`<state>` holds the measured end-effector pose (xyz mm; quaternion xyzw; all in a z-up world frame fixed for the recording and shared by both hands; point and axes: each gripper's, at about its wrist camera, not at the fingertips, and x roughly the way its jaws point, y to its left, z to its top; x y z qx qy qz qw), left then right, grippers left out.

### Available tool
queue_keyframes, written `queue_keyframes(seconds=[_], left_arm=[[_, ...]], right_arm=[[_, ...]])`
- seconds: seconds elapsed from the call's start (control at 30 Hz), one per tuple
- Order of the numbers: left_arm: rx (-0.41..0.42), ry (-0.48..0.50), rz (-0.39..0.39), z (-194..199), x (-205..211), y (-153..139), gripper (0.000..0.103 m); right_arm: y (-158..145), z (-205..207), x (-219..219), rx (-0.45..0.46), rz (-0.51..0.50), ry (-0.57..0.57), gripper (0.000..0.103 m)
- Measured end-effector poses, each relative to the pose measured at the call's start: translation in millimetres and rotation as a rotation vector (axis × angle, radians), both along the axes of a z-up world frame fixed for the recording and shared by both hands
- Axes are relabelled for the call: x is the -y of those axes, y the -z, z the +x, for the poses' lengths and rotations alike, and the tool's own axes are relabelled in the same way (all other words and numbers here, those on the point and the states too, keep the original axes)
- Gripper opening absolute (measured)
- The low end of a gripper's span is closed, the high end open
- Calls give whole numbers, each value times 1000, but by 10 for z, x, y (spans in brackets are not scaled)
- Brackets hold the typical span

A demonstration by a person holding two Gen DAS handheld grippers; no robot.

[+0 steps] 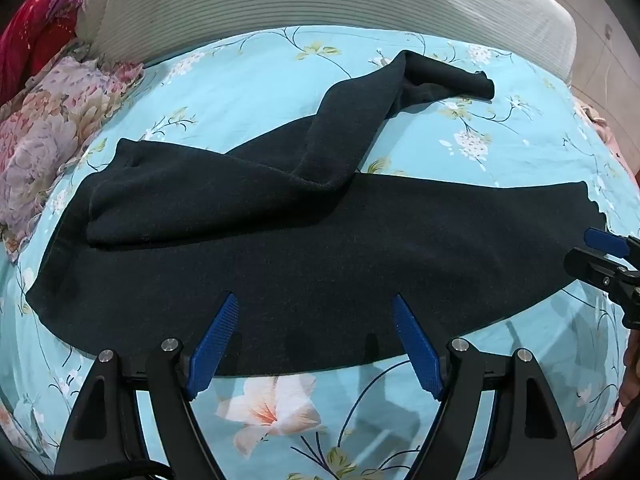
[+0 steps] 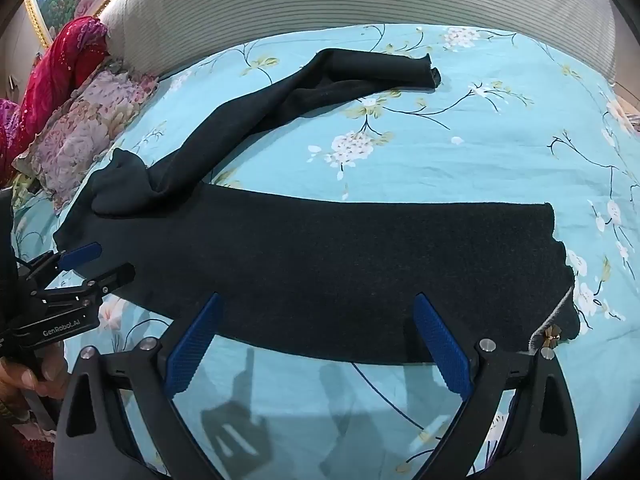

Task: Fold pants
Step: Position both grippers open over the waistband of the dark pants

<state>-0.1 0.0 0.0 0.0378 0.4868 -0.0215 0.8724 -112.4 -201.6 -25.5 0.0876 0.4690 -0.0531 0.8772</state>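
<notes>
Bright even light, sharp focus, heavy fisheye bending at dark rims, soft shadows on the bedsheet (image 2: 280,392).

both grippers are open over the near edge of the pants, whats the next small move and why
Probably lower the left gripper and right gripper onto the near edge of the dark pants and close. Both are open and hold nothing, and the upper leg lies skewed away across the blue floral sheet, so nothing is folded yet.
</notes>
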Motion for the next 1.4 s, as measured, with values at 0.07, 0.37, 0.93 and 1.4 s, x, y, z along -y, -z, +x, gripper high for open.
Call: queue_keyframes(seconds=[0.07,0.37,0.93,1.4], left_arm=[[-2,0,0,1,-1,1,80],[2,-4,0,-4,-2,14,80],[-1,-1,-7,79,-35,15,80],[10,-4,19,123,-7,28,80]], right_arm=[[-2,-3,2,-2,1,4,96],[-3,5,-1,-2,4,6,96],[12,36,25,-6,12,8,96],[28,58,50,-6,17,14,96]])
